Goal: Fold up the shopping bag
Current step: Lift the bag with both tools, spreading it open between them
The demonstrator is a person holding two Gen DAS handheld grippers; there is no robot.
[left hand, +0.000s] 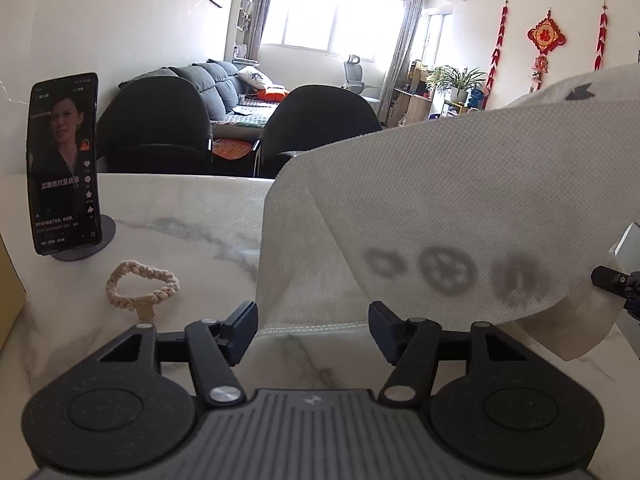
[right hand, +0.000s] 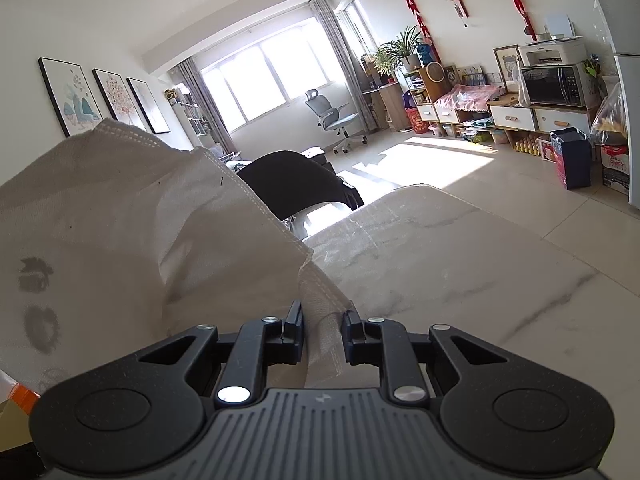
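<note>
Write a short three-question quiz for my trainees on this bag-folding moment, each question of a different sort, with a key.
1. True or false: the left tool is clamped on the shopping bag.
2. Multiple choice: what lies on the marble table just ahead and left of the left tool? A) a set of keys B) a braided bracelet C) a cup
3. Fill in: the right tool has a strip of the ____ between its fingers.

Key:
1. False; its jaws stand open, with only the bag's stitched edge lying ahead of them.
2. B
3. shopping bag; whether the fingers pinch it is unclear.
</note>
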